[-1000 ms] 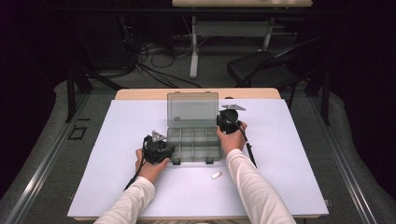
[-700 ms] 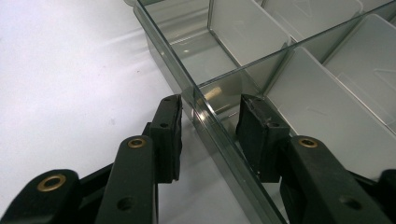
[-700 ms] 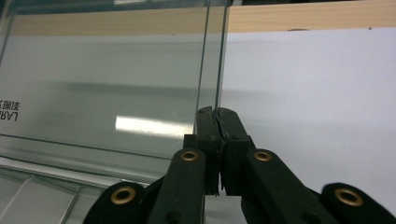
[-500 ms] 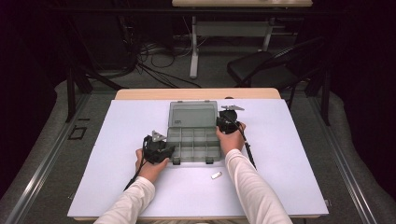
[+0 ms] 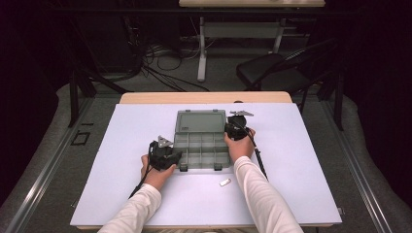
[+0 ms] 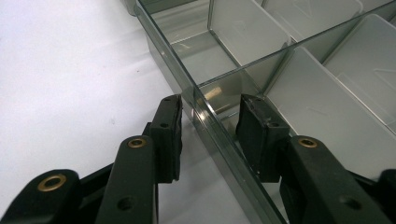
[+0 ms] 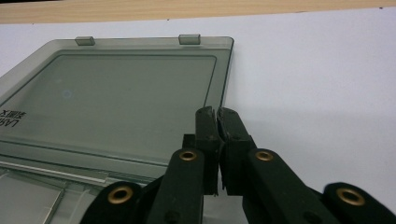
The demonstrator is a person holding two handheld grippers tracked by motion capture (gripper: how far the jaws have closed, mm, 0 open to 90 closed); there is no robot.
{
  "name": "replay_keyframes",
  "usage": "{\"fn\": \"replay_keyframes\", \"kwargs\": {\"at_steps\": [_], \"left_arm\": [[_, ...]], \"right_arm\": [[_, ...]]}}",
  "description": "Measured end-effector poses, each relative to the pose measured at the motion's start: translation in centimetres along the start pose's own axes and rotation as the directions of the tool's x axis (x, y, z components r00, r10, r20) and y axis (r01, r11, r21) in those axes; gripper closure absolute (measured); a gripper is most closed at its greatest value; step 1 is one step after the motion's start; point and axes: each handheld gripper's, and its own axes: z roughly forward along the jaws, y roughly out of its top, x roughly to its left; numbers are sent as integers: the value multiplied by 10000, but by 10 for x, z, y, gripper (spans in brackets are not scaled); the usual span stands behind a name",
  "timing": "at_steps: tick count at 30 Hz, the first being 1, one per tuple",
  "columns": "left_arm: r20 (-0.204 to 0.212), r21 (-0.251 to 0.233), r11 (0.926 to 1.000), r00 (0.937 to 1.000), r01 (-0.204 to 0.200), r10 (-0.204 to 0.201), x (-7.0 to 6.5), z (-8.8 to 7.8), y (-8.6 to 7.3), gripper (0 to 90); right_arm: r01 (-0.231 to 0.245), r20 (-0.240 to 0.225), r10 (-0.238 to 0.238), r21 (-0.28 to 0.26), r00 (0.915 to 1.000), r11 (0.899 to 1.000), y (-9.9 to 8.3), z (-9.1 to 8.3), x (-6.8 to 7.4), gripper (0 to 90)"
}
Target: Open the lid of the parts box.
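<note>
A smoky clear compartment box lies open in the middle of the white table cover, its lid flat on the table behind it. My left gripper is at the box's near left corner. In the left gripper view its jaws straddle the box's side wall, with a gap showing at each pad. A small brass piece shows through the wall. My right gripper sits just right of the lid. Its pads nearly touch, have just eased apart a little, and hold nothing.
A small white piece lies on the cover in front of the box, between the person's forearms. The wooden table edge runs behind the lid. A black chair and cables are on the floor beyond.
The lid stood upright a second ago, tilted back, and now lies flat behind the box. The right hand followed it back a little. The left hand has not moved.
</note>
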Motion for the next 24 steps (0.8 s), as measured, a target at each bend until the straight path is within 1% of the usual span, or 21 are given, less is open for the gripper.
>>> {"fn": "replay_keyframes", "kwargs": {"at_steps": [2,4,6,8,10,14,17,19,21,23,24], "left_arm": [[-17,-10,10000,10000,29,-29,0,0,0,603],[-28,-10,10000,10000,36,-36,-1,0,0,604],[-40,-3,10000,10000,33,-33,-1,0,0,605],[-46,2,10000,10000,48,-48,-1,0,0,606],[-46,-10,10000,10000,53,-53,-1,0,0,606],[-50,-10,10000,10000,63,-63,-1,0,0,606],[-50,-16,10000,10000,71,-71,-1,0,0,607],[-50,-28,9999,9999,107,-107,-1,0,-1,607],[-51,-17,9999,9999,124,-125,-1,0,-1,607],[-50,-16,9999,9999,125,-125,-1,0,-1,608],[-51,-18,9999,9999,130,-131,-1,0,-1,608]], "right_arm": [[100,-23,-100,-18,9999,9999,0,-1,0,828],[275,-80,-277,-235,9996,9993,0,-6,0,805],[398,-255,-408,-384,9988,9985,0,-13,-1,775],[382,-440,-408,-590,9982,9975,-2,-22,-4,762],[300,-776,-359,-765,9963,9966,-6,-31,-7,738],[492,-1231,-612,-987,9905,9939,-16,-50,-11,675],[602,-1364,-766,-1206,9877,9909,-23,-64,-15,652],[663,-1576,-843,-1162,9839,9910,-28,-72,-16,625],[819,-1709,-977,-970,9804,9919,-31,-80,-17,595],[993,-1803,-1165,-1015,9767,9899,-35,-87,-18,564],[1103,-1901,-1285,-1038,9733,9885,-37,-90,-18,544]]}}
